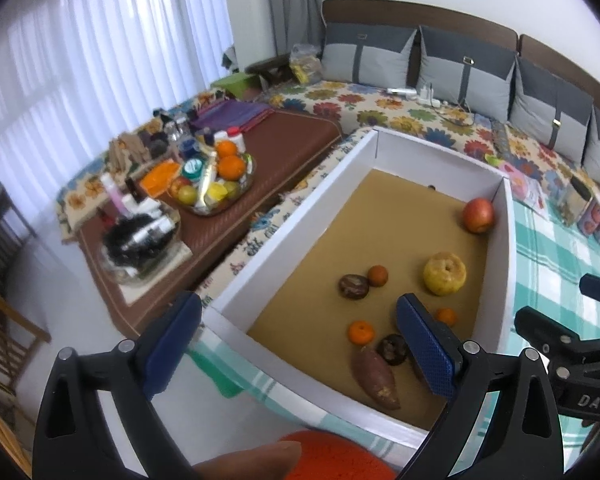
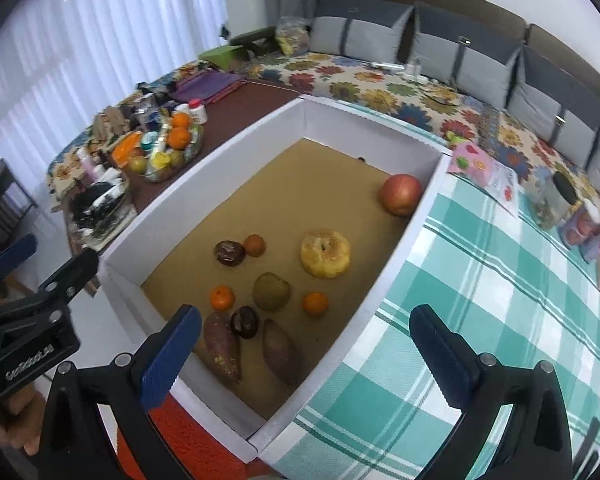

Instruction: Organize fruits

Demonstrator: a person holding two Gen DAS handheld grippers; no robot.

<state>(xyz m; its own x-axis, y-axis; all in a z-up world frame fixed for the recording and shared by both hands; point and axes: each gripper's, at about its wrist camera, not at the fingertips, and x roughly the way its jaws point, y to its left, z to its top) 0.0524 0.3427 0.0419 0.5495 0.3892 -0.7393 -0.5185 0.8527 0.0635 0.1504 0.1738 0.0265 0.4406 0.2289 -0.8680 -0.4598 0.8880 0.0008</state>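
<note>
Hovering wide open and empty above the near edge of a shallow white cardboard box (image 2: 384,292), the right gripper (image 2: 306,346) and the left gripper (image 1: 300,336) hold nothing — both blue-padded pairs of fingers are spread with only air between them. Just beyond, on the box's tan floor, lie two brown sweet potatoes (image 2: 222,348), two dark wrinkled round fruits (image 2: 244,322), a dull green pear-like fruit (image 2: 272,291) and small orange tangerines (image 2: 315,304). Further in sits a yellow pitted quince-like fruit (image 2: 325,254); a red apple (image 2: 401,194) rests against the far right wall. The produce lies loose and mixed, with no grouping visible — sorting appears barely begun. Beyond the box, a glass bowl of oranges (image 2: 172,148) stands on a brown table.
</note>
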